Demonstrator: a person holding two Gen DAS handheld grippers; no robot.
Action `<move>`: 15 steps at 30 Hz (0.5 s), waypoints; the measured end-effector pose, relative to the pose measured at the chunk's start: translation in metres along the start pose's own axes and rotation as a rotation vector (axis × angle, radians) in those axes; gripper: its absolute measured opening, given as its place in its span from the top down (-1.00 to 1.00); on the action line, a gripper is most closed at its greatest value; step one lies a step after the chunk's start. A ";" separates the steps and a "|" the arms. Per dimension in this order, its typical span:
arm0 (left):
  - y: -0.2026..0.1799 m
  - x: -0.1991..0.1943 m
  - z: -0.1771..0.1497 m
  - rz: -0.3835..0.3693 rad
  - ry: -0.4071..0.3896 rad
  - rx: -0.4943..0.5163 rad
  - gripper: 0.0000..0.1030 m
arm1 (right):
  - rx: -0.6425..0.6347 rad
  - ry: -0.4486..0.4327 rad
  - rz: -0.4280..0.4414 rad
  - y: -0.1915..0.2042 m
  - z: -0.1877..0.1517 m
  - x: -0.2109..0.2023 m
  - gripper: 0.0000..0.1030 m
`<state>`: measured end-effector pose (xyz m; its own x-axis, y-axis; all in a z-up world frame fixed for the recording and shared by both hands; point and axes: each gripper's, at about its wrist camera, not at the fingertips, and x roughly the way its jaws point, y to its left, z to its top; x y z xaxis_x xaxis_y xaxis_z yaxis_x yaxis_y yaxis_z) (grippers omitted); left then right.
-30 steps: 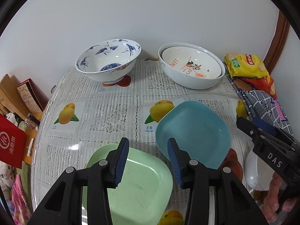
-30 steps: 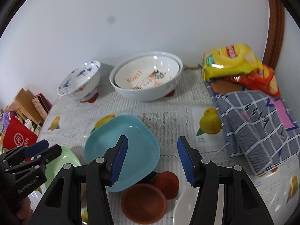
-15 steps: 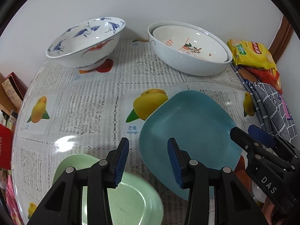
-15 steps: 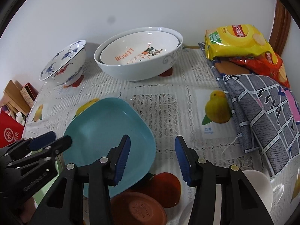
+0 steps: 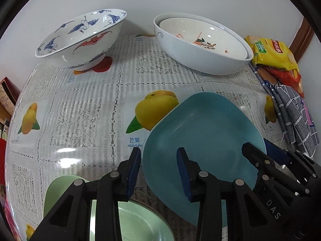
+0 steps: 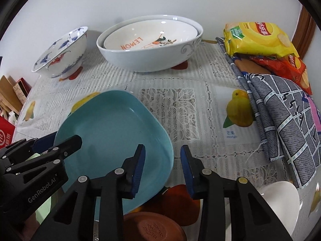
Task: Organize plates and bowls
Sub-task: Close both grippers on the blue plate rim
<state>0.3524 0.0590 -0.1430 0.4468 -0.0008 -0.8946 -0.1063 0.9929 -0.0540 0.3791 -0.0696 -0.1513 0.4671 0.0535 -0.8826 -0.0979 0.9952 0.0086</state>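
Note:
A blue square plate [image 5: 202,138] lies on the table and also shows in the right wrist view [image 6: 112,138]. My left gripper [image 5: 158,172] is open, its jaws standing either side of the plate's left rim. My right gripper [image 6: 162,166] is open, its jaws standing either side of the plate's right rim. A green plate [image 5: 136,219] lies under my left gripper. A blue-and-white crane bowl [image 5: 80,38] stands at the back left. Two nested white bowls [image 5: 200,42] stand at the back, the inner one marked LEMON [image 6: 150,36]. A brown bowl [image 6: 154,227] and a white bowl [image 6: 278,202] sit near my right gripper.
Yellow and red snack bags [image 6: 258,40] and a folded checked cloth [image 6: 284,118] lie along the right side. The tablecloth [image 5: 90,100] has mango prints. Boxes and a red packet [image 6: 8,104] sit past the table's left edge. A white wall is behind the bowls.
Both grippers have moved forward and lower toward the blue plate, which now sits between them. The green plate has slid further under my left gripper. Both stay open.

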 end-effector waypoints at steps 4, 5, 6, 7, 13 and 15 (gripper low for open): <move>-0.001 0.006 0.000 0.010 0.012 0.008 0.50 | 0.006 0.012 -0.020 0.001 0.000 0.003 0.59; -0.001 0.007 0.000 0.016 0.013 0.008 0.54 | 0.011 0.017 -0.019 0.000 0.000 0.005 0.65; 0.000 0.008 0.000 0.017 0.012 0.007 0.59 | 0.010 0.016 -0.034 0.001 0.001 0.006 0.71; 0.001 0.007 0.000 0.020 0.009 0.003 0.63 | 0.007 0.014 -0.048 0.002 0.000 0.007 0.75; 0.009 0.003 0.002 -0.002 -0.005 -0.020 0.76 | 0.024 -0.016 -0.038 -0.001 -0.003 0.005 0.81; 0.009 -0.001 0.002 -0.009 -0.012 -0.018 0.76 | 0.041 -0.031 -0.026 -0.004 -0.003 0.001 0.83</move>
<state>0.3527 0.0678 -0.1422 0.4583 -0.0078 -0.8888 -0.1184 0.9905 -0.0697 0.3774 -0.0734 -0.1539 0.4965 0.0295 -0.8675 -0.0498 0.9987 0.0054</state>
